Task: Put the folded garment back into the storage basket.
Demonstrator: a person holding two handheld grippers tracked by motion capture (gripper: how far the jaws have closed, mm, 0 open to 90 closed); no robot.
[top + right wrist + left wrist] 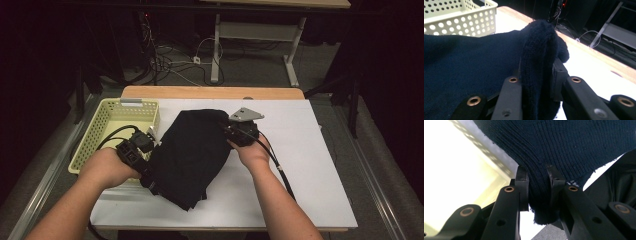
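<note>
1. Left gripper view: we see the left gripper (pixel 537 185) pinching a bunched fold of the dark knitted garment (pixel 564 147), cloth squeezed between both jaws and hanging out below them.
2. In the right gripper view, the right gripper (pixel 537 75) likewise clamps a thick rolled edge of the garment between its jaws.
3. To do this step well, we judge that both grips should stay firm and the two hands should move evenly, keeping the cloth level between them so that no layer slips out or sags.
4. From the high view, the left gripper (pixel 134 150) holds the garment's near left edge and the right gripper (pixel 235 131) its far right edge; the garment (pixel 192 155) spans the space between them.
5. The cloth lies over the white table (pixel 310 170), just right of the pale perforated basket (pixel 107 120), which sits at the table's left.
</note>
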